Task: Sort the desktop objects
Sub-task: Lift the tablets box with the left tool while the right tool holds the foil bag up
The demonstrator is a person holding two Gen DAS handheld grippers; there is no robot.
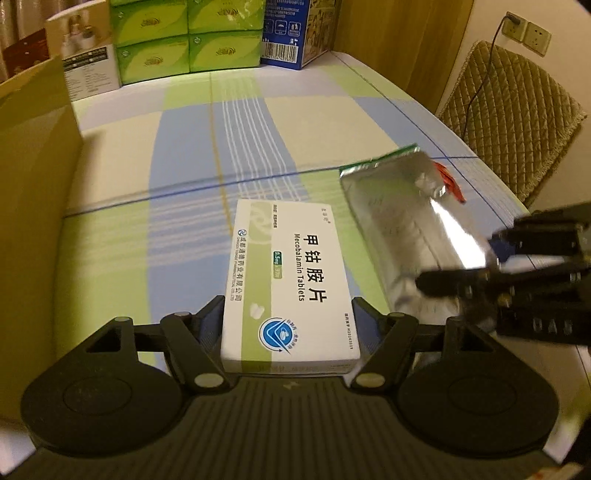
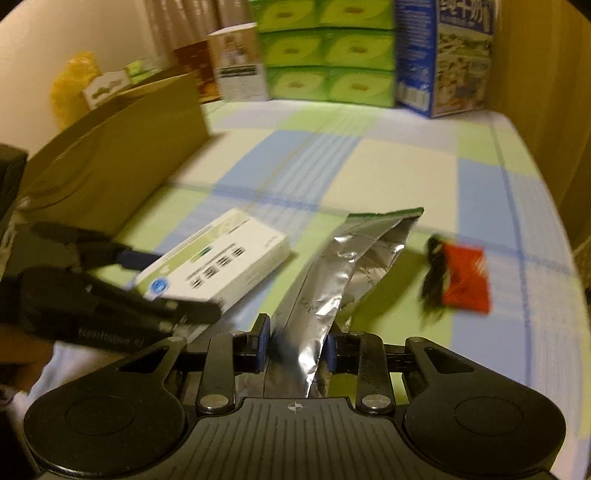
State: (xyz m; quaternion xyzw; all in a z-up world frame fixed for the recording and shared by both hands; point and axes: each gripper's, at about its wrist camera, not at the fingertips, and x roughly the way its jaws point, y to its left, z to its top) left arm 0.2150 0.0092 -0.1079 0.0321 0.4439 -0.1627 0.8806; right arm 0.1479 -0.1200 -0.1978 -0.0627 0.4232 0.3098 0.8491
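Currently white-green medicine box (image 1: 291, 284) is clamped by left gripper (image 1: 288, 314), crinkled silver foil pouch (image 2: 332, 273) by right gripper (image 2: 295, 347); next, placement into brown cardboard box (image 2: 122, 155) is likely called for.

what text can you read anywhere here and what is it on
"甲钴胺片" on the white medicine box
"Mecobalamin Tablets" on the same box
"0.5mg" on the same box
Maker's line and code on the box: too small
Blue carton: barcode, print too small
Green tissue packs, silver pouch: unreadable
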